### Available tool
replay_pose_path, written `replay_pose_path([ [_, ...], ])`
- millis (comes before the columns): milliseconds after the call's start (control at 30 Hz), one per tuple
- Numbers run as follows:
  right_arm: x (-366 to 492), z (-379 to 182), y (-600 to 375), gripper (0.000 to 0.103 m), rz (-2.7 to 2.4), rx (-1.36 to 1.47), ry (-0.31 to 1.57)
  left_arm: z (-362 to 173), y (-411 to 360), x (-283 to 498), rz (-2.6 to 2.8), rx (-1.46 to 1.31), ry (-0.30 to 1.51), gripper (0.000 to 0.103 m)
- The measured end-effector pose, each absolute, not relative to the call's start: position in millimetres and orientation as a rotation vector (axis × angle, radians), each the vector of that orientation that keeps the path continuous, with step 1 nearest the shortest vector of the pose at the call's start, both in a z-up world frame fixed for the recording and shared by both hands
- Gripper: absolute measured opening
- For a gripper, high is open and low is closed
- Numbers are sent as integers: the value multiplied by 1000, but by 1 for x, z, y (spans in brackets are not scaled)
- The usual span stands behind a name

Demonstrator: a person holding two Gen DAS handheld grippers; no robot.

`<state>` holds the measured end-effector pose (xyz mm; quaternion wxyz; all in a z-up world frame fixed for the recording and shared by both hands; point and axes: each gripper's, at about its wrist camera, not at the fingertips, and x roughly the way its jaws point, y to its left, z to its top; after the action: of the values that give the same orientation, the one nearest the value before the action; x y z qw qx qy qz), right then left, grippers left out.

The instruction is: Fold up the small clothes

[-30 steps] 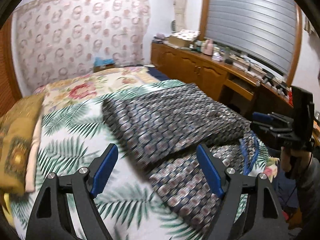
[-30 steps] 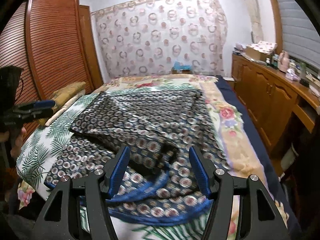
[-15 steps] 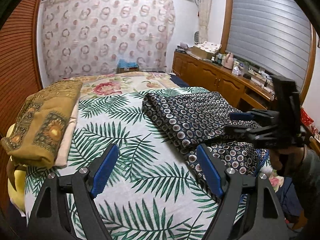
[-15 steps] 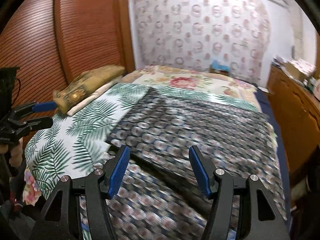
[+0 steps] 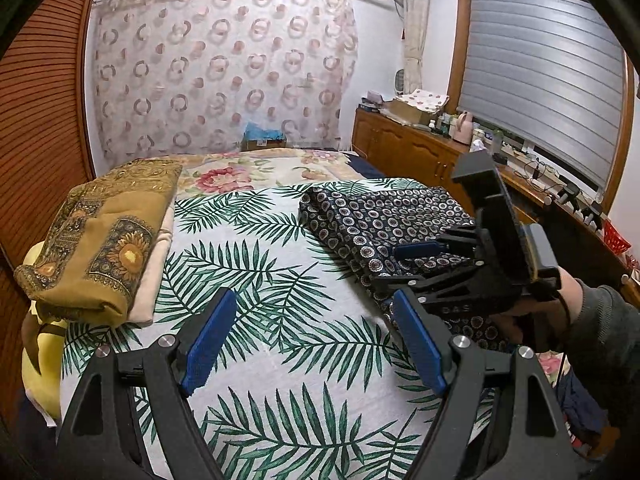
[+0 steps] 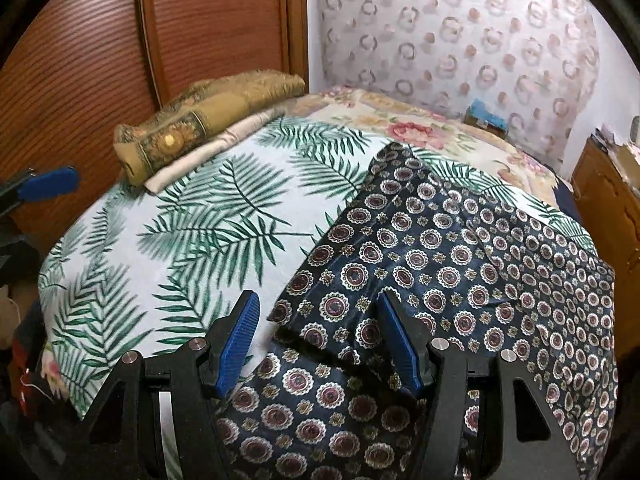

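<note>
A dark navy garment (image 5: 380, 216) with a round medallion print lies folded on the right half of the palm-leaf bedsheet (image 5: 256, 264). My left gripper (image 5: 314, 304) stands open over bare sheet to the left of the garment, holding nothing. My right gripper (image 5: 400, 266) hovers over the garment's near left part, held by a hand in a dark sleeve. In the right wrist view the right gripper (image 6: 318, 316) is open just above the garment's (image 6: 440, 260) near left corner. The cloth lies below the pads, not pinched. One blue finger of the left gripper (image 6: 48, 184) shows at the left edge.
A folded mustard-brown patterned cloth (image 5: 104, 240) lies on a cream one at the bed's left side, seen again as the mustard-brown cloth (image 6: 208, 120). Ribbed wooden doors (image 6: 100, 60) stand behind it. A low wooden cupboard (image 5: 420, 152) with clutter runs along the right wall.
Both views have swung left. The left gripper moved off the garment to over bare sheet. The right gripper moved left to the garment's left corner. Both grippers stay open as before.
</note>
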<state>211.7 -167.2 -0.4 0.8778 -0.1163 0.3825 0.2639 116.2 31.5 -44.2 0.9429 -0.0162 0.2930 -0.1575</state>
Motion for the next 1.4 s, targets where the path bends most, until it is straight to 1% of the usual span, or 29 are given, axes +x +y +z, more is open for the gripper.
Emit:
replay_pose_path([
  [67, 217, -3, -169, 59, 547, -244, 810, -44, 32, 116, -322, -33, 596, 81],
  [100, 218, -4, -162, 54, 542, -244, 814, -44, 32, 116, -323, -34, 596, 81],
  [133, 218, -3, -160, 47, 538, -243, 815, -44, 32, 116, -324, -33, 597, 81],
  [167, 215, -1, -161, 43, 535, -239, 813, -44, 32, 116, -325, -32, 597, 81],
  [233, 219, -4, -158, 25, 541, -232, 813, -44, 31, 116, -324, -26, 597, 81],
  [267, 220, -4, -157, 21, 545, -231, 812, -44, 31, 116, -324, -23, 597, 81],
  [300, 219, -4, -156, 9, 552, -228, 811, -45, 31, 117, -326, -23, 599, 81],
  [333, 220, -2, -159, 7, 558, -221, 808, -44, 30, 117, -327, -22, 600, 81],
  [433, 219, 9, -172, 5, 567, -182, 780, -47, 28, 119, -331, -21, 606, 81],
  [933, 237, 55, -248, 4, 479, -136, 694, -65, 13, 156, -373, -21, 660, 81],
  [1133, 266, 58, -268, 4, 404, -174, 691, -74, 0, 181, -397, -8, 692, 81],
  [1333, 298, 48, -279, 4, 321, -190, 731, -87, -18, 202, -420, 16, 733, 81],
  [1367, 301, 46, -280, 6, 318, -182, 733, -90, -21, 206, -422, 21, 742, 81],
  [1400, 302, 45, -279, 17, 293, -179, 732, -91, -23, 207, -424, 25, 746, 81],
])
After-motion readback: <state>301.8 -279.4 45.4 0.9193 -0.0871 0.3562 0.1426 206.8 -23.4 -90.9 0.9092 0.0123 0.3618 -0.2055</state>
